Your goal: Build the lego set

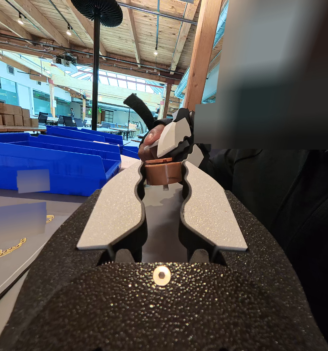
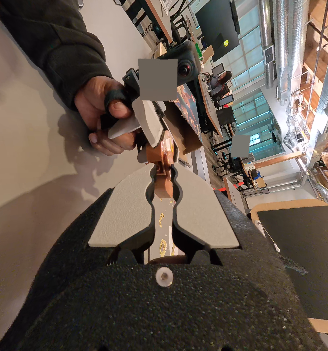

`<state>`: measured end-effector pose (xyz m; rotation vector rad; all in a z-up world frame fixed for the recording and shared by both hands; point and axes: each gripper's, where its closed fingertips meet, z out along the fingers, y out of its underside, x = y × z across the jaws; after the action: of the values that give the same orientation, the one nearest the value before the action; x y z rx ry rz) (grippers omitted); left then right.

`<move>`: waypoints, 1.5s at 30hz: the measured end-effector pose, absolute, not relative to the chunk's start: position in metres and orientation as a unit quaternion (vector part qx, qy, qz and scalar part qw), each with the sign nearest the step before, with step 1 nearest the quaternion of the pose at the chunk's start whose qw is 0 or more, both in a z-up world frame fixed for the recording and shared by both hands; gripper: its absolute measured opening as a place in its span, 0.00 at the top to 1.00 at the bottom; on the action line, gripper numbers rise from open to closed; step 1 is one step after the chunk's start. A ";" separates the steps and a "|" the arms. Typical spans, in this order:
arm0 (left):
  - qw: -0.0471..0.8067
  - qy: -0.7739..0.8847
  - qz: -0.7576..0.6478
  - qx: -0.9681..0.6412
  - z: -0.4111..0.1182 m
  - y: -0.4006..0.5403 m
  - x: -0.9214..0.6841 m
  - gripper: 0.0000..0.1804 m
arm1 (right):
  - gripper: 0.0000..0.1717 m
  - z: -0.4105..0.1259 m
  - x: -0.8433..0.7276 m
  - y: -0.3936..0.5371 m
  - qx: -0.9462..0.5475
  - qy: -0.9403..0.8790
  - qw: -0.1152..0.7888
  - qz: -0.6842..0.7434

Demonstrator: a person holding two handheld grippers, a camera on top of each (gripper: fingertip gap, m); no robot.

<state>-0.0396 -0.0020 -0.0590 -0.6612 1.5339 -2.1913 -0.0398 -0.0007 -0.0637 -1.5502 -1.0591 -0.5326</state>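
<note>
Between your two claws, lifted clear of the pale grey surface (image 1: 159, 218), sits a brown plastic drum-shaped part (image 1: 162, 173) with a thin brown lid plate (image 1: 158, 161) lying slightly raised on its top. Your left claw (image 1: 162, 174) pinches the drum across its sides, both textured grey fingers (image 1: 121, 199) pressed to its wall, and a small pale peg pokes out beneath it. Your right claw (image 2: 163, 180) comes in from the opposite side, turned on edge, and its fingers (image 2: 132, 205) close narrowly on a brown tab-like piece (image 2: 163, 185) that projects from the same brown assembly; the pads look to be touching it on both sides, though the contact on the left pad is hard to confirm. From the left wrist view you can see your right hand (image 1: 150, 144) and the far claw tilted down just above the lid plate. Beside you on the left stand several blue storage bins (image 1: 51, 165), and a grey instruction mat (image 1: 17, 237) with gold chain-like drawings lies flat on the surface below. Judging by how things lie, the brown parts are gathered and meeting in mid-air, yet the lid plate is not seated flush, so the joining looks only partly done.
</note>
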 end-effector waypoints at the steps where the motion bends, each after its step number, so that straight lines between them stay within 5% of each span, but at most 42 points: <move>1: 0.193 0.546 -0.781 -0.235 -0.059 -0.002 -0.040 0.80 | 0.92 -0.064 -0.040 -0.001 -0.657 -0.450 0.561 -0.227; 45: 0.248 0.543 -0.774 -0.209 -0.052 -0.001 -0.044 0.80 | 0.87 -0.062 -0.045 -0.002 -0.626 -0.467 0.566 -0.263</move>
<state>-0.0438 -0.0015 -0.0518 -0.5699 1.4809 -2.1091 -0.0452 -0.0024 -0.0619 -1.4723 -1.0988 -0.6195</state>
